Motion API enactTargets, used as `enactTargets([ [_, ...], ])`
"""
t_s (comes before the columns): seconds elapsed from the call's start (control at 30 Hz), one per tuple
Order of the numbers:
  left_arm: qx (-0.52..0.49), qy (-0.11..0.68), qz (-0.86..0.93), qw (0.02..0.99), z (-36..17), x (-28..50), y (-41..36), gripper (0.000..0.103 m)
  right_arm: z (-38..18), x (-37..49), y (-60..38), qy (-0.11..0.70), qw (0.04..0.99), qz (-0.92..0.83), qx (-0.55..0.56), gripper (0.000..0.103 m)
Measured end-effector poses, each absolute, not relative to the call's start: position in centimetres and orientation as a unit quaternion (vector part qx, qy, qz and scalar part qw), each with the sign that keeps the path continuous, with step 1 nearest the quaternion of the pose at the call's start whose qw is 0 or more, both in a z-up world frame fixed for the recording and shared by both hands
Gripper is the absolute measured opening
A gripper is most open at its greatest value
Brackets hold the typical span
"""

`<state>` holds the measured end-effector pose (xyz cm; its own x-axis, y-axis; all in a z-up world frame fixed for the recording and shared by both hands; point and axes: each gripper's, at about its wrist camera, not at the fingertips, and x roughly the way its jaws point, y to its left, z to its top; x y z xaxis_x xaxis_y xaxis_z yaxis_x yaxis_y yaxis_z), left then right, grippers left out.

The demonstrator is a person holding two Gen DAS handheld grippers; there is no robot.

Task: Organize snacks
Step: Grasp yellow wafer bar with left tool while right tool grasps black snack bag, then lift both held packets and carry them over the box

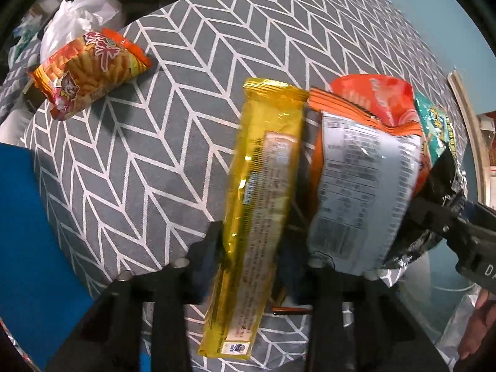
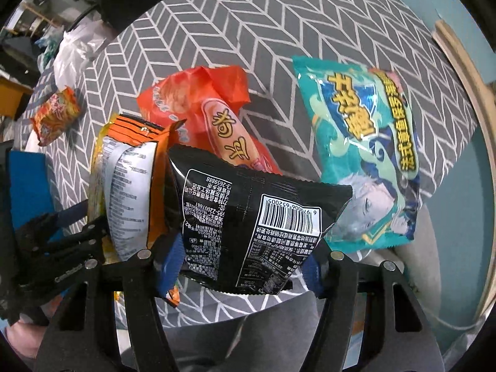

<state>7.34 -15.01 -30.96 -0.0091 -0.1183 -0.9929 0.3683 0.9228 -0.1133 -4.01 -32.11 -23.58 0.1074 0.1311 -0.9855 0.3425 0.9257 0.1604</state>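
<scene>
My left gripper (image 1: 251, 248) is shut on a long yellow snack pack (image 1: 263, 204), which stands up between the fingers. Right of it stands an orange-and-white bag (image 1: 359, 192); it also shows in the right wrist view (image 2: 130, 186). My right gripper (image 2: 241, 260) is shut on a black snack bag (image 2: 248, 223); the bag and gripper show at the right edge of the left wrist view (image 1: 446, 214). A red-orange bag (image 2: 217, 117) and a teal bag (image 2: 365, 142) lie behind on the table. A small orange snack bag (image 1: 90, 71) lies far left.
The table has a grey herringbone cloth (image 1: 248, 31). A white plastic bag (image 1: 77, 12) lies at the far left corner. A blue object (image 1: 28, 248) is at the left. A wooden frame edge (image 2: 458, 71) runs along the right, past the table edge.
</scene>
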Motion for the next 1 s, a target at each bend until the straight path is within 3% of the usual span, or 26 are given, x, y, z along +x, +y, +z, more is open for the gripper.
enactTargets([
  [1.0, 0.013, 0.646, -0.123, 0.753, -21.6, 4.8, -8.4, 0.029, -16.8, -2.4, -29.6, 0.646, 0.761, 0.026, 0.048, 0.065],
])
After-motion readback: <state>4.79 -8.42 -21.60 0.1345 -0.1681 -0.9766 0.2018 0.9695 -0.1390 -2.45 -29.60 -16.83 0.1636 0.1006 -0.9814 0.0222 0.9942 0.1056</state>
